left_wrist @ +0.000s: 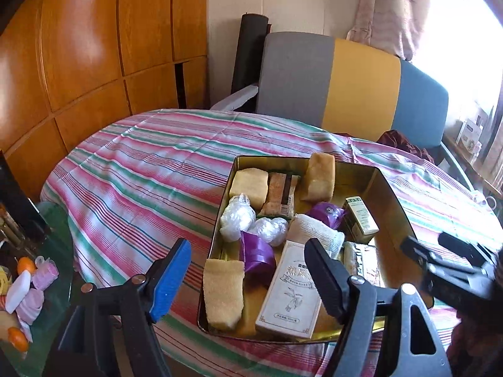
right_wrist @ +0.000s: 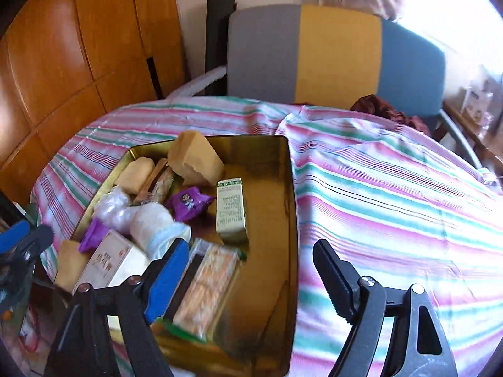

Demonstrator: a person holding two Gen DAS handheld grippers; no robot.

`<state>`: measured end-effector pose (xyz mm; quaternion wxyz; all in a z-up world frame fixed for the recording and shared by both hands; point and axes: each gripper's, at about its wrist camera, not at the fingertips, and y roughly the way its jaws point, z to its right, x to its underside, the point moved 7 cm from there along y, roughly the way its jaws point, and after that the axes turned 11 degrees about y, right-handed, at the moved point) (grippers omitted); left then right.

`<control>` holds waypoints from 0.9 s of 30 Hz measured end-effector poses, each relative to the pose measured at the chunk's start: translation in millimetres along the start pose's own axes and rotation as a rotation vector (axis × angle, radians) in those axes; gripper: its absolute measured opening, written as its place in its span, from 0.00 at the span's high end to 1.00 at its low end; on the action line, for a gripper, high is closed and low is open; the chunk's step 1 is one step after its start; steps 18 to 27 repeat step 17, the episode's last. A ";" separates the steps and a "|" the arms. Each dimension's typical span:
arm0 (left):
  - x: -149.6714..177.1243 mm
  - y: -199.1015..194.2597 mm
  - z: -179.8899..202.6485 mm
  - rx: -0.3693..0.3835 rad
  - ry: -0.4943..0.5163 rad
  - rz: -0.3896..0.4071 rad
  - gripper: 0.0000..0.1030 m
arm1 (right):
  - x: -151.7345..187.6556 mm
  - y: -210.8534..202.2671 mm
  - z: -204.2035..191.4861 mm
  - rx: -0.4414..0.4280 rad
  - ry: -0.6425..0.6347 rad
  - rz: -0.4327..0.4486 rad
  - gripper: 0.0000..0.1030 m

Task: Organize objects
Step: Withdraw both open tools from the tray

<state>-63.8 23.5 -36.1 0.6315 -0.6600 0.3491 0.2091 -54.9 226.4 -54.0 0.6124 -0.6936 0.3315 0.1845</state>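
Behind the left claw (left_wrist: 248,278) — box (left_wrist: 287,295) partly hidden.

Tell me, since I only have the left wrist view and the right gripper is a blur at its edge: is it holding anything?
Observer: No. The right gripper stands open with nothing between its fingers.
Operator: What is the packet half hidden behind the black finger in my view?
Observer: A long cracker packet, lying flat in the tin beside the green box.
Operator: Where does the right gripper sit against the tin?
Observer: In its own view, its blue finger is over the packet and its black finger over the striped cloth.
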 end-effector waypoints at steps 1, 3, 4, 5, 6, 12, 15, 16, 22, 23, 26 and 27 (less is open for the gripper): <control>0.9 -1.7 1.8 0.000 0.004 0.000 0.33 | 4.9 -4.5 1.0 0.001 -0.003 0.005 0.19; 2.8 -3.2 5.5 0.012 0.012 -0.007 0.35 | 15.3 -12.3 0.4 0.002 -0.011 0.012 0.19; 3.8 -3.8 7.7 0.022 0.015 -0.013 0.35 | 19.3 -15.1 1.3 0.002 -0.011 0.013 0.19; 4.7 -4.7 9.9 0.033 0.018 -0.014 0.35 | 22.7 -18.1 2.0 -0.001 -0.011 0.013 0.19; 5.3 -6.1 12.3 0.040 0.025 -0.012 0.35 | 25.2 -20.8 2.1 -0.001 -0.009 0.016 0.19; 4.3 -20.6 15.8 0.018 0.048 0.053 0.39 | 28.0 -28.4 -0.2 0.004 -0.013 0.035 0.19; 2.5 -24.9 13.6 0.019 0.045 0.072 0.40 | 28.5 -30.0 -3.4 0.007 -0.017 0.035 0.19; 2.2 -25.5 13.0 0.016 0.047 0.073 0.40 | 28.2 -30.4 -4.4 0.007 -0.017 0.037 0.19; 2.3 -24.9 12.7 0.019 0.045 0.068 0.40 | 27.8 -31.0 -5.4 0.008 -0.019 0.039 0.19; 2.3 -24.9 12.7 0.019 0.045 0.068 0.40 | 27.8 -31.0 -5.4 0.008 -0.019 0.039 0.19; 2.3 -24.9 12.7 0.019 0.045 0.068 0.40 | 27.8 -31.0 -5.4 0.008 -0.019 0.039 0.19; 2.3 -24.9 12.7 0.019 0.045 0.068 0.40 | 27.8 -31.0 -5.4 0.008 -0.019 0.039 0.19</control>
